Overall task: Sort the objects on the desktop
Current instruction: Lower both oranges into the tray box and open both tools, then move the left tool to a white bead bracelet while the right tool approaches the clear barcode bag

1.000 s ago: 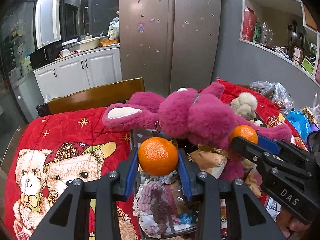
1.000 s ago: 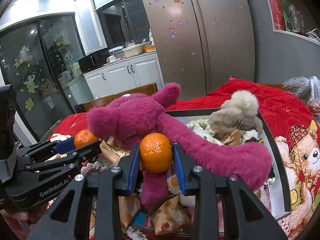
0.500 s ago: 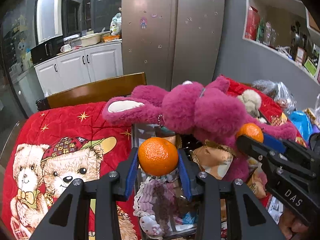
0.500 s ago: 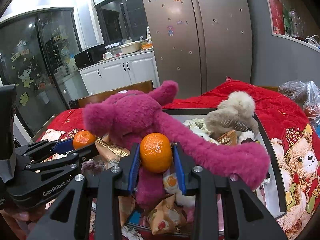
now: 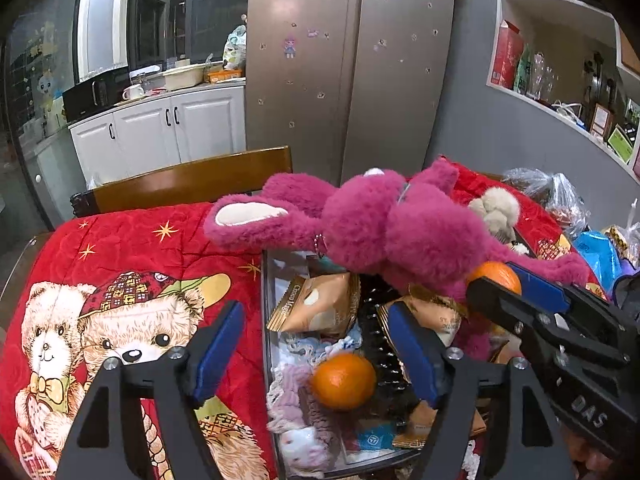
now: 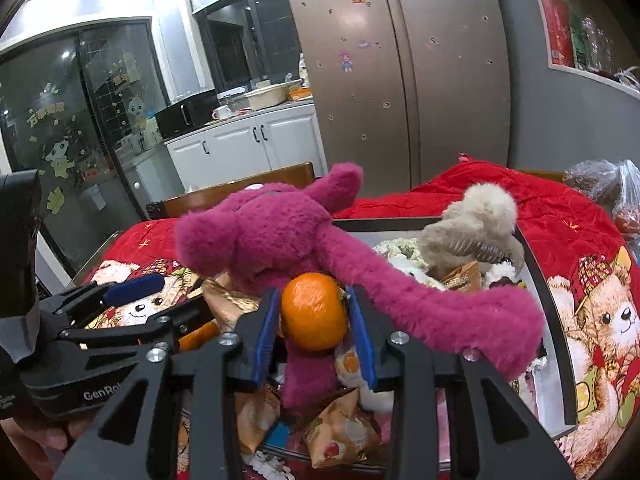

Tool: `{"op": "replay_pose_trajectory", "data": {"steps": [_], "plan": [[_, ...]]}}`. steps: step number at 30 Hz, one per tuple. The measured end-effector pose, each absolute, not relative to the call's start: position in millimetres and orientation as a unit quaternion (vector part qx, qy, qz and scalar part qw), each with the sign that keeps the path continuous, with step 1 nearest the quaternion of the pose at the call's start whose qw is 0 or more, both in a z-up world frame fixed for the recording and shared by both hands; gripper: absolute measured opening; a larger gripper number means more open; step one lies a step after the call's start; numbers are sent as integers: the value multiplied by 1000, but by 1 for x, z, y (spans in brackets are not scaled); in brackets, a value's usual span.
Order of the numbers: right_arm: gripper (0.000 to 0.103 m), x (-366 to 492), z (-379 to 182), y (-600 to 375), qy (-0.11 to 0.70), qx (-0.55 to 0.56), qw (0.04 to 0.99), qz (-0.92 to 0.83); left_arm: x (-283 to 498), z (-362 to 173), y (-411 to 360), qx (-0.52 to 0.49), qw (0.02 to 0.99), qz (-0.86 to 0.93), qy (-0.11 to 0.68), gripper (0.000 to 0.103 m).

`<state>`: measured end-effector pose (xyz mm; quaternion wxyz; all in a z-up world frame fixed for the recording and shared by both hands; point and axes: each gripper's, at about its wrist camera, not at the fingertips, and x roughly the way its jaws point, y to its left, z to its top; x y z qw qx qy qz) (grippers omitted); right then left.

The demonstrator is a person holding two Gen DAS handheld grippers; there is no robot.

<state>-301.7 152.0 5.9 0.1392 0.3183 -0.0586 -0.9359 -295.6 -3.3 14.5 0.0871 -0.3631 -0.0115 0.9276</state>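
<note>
Left gripper [image 5: 316, 344]: jaws just opened wide, nothing between the pads; a round orange mandarin [image 5: 343, 380] lies below among snack packets in the dark-rimmed tray [image 6: 550, 300] on the desk; right gripper [image 6: 316, 334]: jaws just widened, second orange mandarin [image 6: 314, 311] between them, contact unclear; magenta plush bear [image 5: 384, 228] sprawls across the tray.

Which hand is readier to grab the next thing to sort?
Left. Both grippers' jaws have just been opening, but the left gripper is empty, above the loose orange in the tray; the right gripper has a second orange between its jaws.
</note>
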Motion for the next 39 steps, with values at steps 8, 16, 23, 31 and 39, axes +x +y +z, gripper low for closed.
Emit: {"op": "replay_pose_trajectory", "data": {"steps": [8, 16, 23, 31, 39], "plan": [[92, -290, 26, 159, -78, 287, 161, -941, -294, 20, -13, -359, 62, 931, -8, 103], [103, -286, 36, 154, -86, 291, 179, -936, -288, 28, -8, -343, 64, 937, 7, 103], [103, -288, 34, 153, -82, 296, 176, -935, -290, 28, -9, -345, 61, 937, 7, 103], [103, -287, 37, 159, -93, 280, 175, -939, -290, 30, -12, -342, 58, 938, 8, 103], [103, -279, 51, 163, -101, 280, 182, -937, -284, 42, -17, -339, 62, 939, -2, 103]]}}
